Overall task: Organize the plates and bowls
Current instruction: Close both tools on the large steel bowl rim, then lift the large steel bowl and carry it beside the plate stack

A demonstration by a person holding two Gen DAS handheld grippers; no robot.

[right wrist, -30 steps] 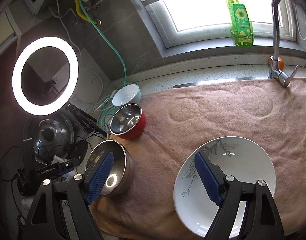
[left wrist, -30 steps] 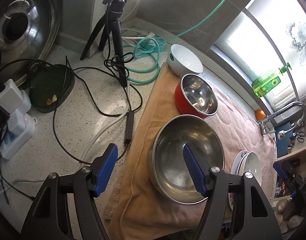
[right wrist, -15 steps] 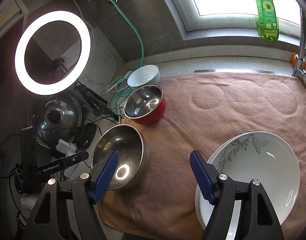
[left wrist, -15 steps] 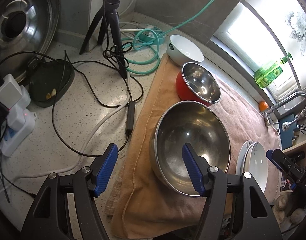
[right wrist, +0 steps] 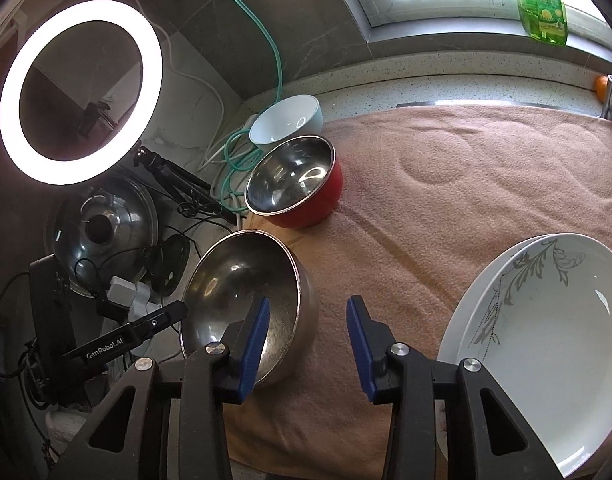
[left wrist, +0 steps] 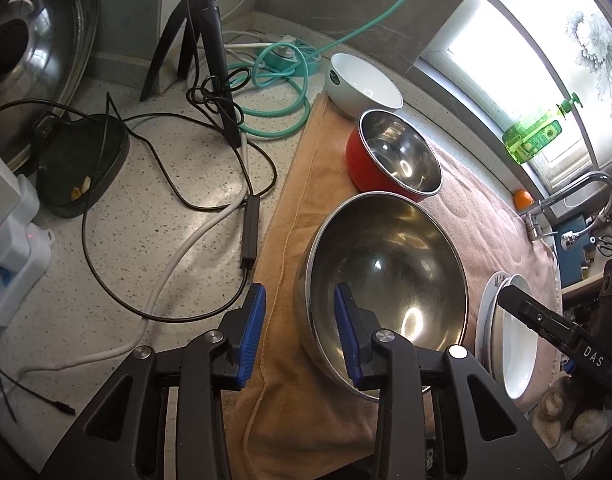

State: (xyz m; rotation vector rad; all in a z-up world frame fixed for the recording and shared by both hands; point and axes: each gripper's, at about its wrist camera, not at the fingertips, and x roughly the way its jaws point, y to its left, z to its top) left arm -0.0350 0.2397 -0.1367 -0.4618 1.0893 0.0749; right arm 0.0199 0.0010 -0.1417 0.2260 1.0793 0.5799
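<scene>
1. Closing, the left gripper [left wrist: 300, 330] straddles the near rim of the steel bowl [left wrist: 385, 268], not clamped.
2. Closing too, the right gripper [right wrist: 307, 340] has the bowl's right rim between its jaws, apart.
3. Bowl and plates [right wrist: 545, 340] sit on the towel [right wrist: 465, 184].

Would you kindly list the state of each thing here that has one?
large steel bowl: upright, empty, rim between closing left gripper jaws
red bowl: upright, empty
white bowl: upright, empty
white plates: stacked
right gripper: closing, nothing between jaws
ring light: on
</scene>
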